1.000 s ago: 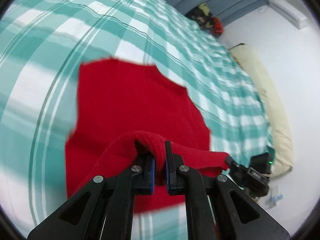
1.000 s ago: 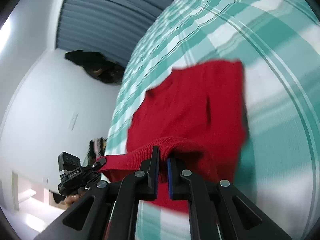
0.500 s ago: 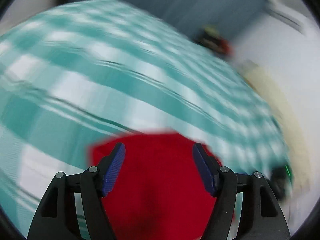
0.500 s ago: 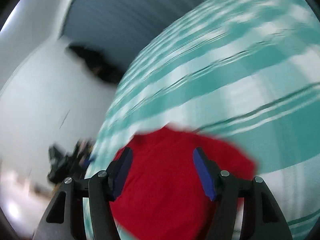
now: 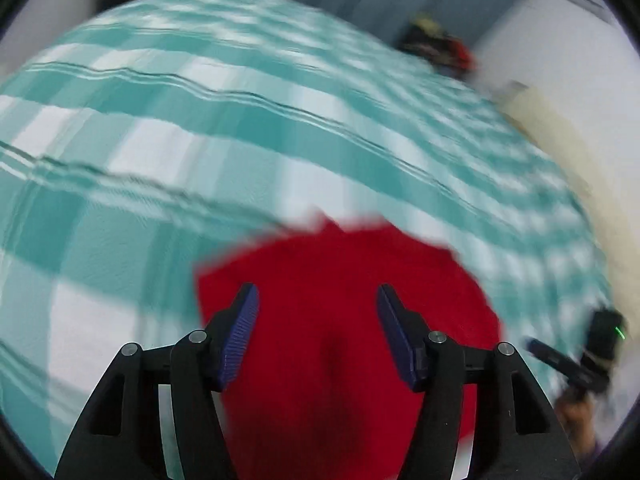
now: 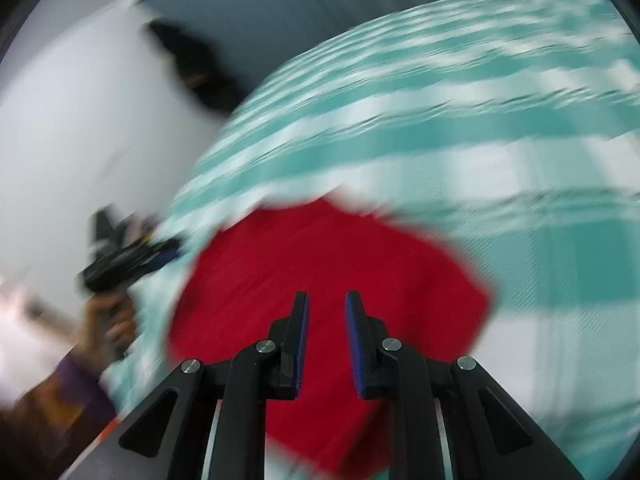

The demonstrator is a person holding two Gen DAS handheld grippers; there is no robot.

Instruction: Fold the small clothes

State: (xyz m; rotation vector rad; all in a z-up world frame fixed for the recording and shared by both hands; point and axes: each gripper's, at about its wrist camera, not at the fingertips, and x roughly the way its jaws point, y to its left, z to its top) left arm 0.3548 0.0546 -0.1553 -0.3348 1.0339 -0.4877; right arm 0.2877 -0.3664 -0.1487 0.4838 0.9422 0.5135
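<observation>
A red knitted garment (image 5: 344, 280) lies folded on the teal and white checked bedspread (image 5: 200, 128); it also shows in the right wrist view (image 6: 320, 256). My left gripper (image 5: 318, 296) hangs above it, jaws wide open and empty. My right gripper (image 6: 326, 300) is also above the garment, jaws apart by a narrow gap and empty. Both views are blurred by motion.
The right gripper (image 5: 580, 360) shows at the right edge of the left wrist view. The left gripper (image 6: 128, 256), held by a hand, shows in the right wrist view. A cream pillow (image 5: 568, 144) lies along the bed's side. Dark clothes (image 5: 436, 48) lie near the curtain.
Both grippers let go of the red garment's edge and opened. They lifted and pulled back, and the garment now lies flat. The right jaws have since narrowed.
</observation>
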